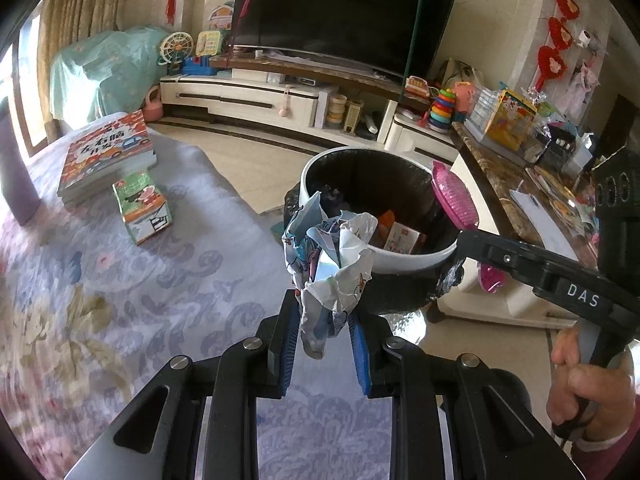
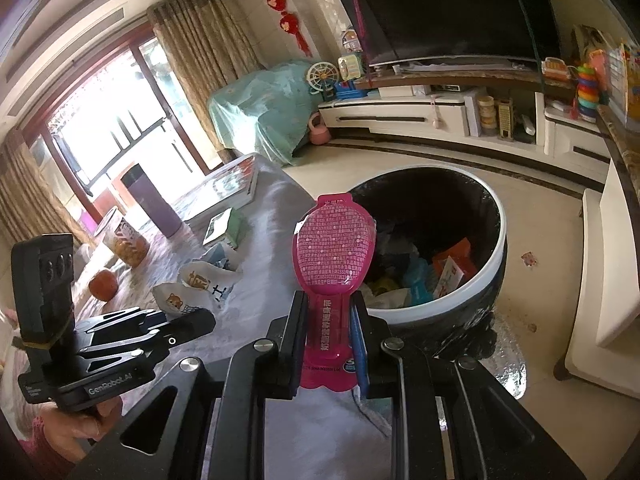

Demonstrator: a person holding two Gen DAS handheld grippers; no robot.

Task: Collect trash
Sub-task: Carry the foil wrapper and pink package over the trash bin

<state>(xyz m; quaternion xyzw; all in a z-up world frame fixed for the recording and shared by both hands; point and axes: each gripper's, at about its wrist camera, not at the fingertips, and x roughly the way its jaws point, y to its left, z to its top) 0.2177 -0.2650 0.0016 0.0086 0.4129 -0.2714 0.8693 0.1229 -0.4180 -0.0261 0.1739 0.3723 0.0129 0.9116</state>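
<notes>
My left gripper (image 1: 324,304) is shut on a crumpled white and blue wrapper (image 1: 332,260), held upright just in front of the near rim of the trash bin (image 1: 404,258). The bin is round, white-rimmed with a black liner, and holds several pieces of trash. My right gripper (image 2: 330,308) is shut on a flat pink plastic package (image 2: 334,248), held upright at the bin's (image 2: 496,248) left rim. In the left wrist view the pink package (image 1: 456,200) stands over the bin's right rim. The left gripper also shows in the right wrist view (image 2: 188,326).
A table with a floral purple cloth (image 1: 120,280) holds books (image 1: 108,152), a small green box (image 1: 142,208), white snack bags (image 2: 200,284), a can (image 2: 126,242), an orange (image 2: 103,284) and a purple cup (image 2: 150,200). A cluttered side table (image 1: 520,184) stands right of the bin.
</notes>
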